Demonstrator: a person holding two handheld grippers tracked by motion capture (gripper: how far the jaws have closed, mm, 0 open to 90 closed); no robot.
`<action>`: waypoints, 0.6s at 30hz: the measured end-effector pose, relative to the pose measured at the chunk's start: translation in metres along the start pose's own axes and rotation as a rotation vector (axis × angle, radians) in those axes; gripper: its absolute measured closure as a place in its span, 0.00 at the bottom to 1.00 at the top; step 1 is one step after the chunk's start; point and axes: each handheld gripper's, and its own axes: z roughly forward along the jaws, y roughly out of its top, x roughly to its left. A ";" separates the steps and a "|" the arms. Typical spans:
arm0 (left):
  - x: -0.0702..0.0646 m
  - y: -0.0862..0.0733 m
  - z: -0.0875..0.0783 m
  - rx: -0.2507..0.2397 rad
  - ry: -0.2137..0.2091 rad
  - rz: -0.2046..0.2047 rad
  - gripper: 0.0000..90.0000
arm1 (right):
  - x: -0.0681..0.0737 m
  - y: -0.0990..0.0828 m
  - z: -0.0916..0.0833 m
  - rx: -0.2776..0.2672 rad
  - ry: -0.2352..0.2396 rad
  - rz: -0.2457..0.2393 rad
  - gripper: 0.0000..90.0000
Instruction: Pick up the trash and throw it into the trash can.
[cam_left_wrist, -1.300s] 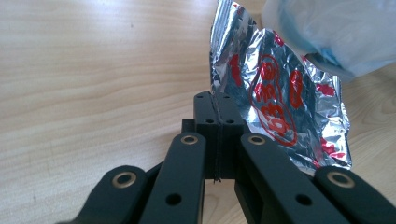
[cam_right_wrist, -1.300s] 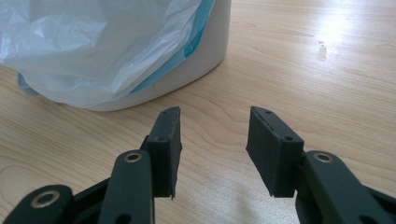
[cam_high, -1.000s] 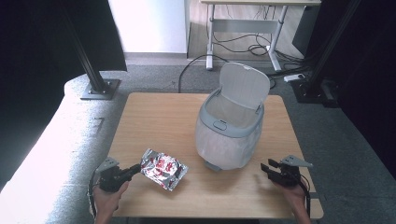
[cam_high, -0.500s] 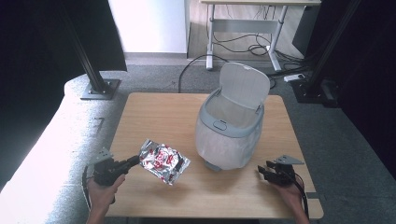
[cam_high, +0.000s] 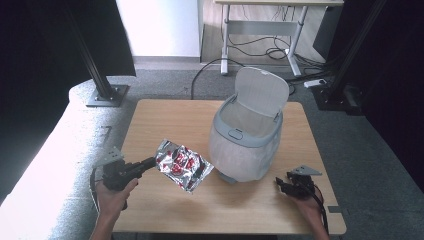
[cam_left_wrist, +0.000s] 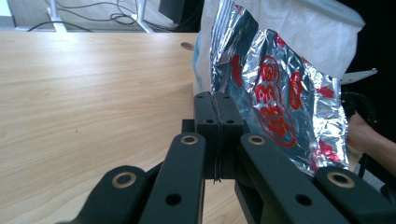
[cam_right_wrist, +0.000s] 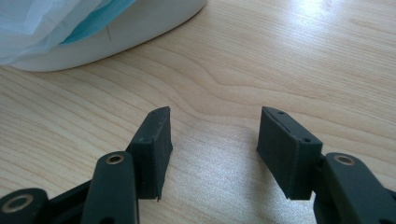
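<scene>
We hold the foil packet (cam_high: 182, 165) by its edge in our left gripper (cam_high: 150, 162), jaws pinched tight on it, clear of the table (cam_high: 165, 120) and just left of the open bin (cam_high: 247, 137). Our right gripper (cam_right_wrist: 212, 144) sits low over the wood, perhaps touching it; its jaws have just been opening, with nothing between them.
</scene>
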 end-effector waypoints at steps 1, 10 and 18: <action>-0.001 0.002 0.000 -0.002 -0.004 0.001 1.00 | 0.000 0.000 0.000 0.000 -0.001 0.000 0.48; -0.010 0.022 -0.003 -0.034 -0.036 0.015 1.00 | 0.001 0.000 0.000 0.002 0.000 -0.005 0.45; -0.017 0.039 0.002 -0.037 -0.067 0.029 1.00 | 0.001 0.000 0.001 0.004 0.000 -0.005 0.43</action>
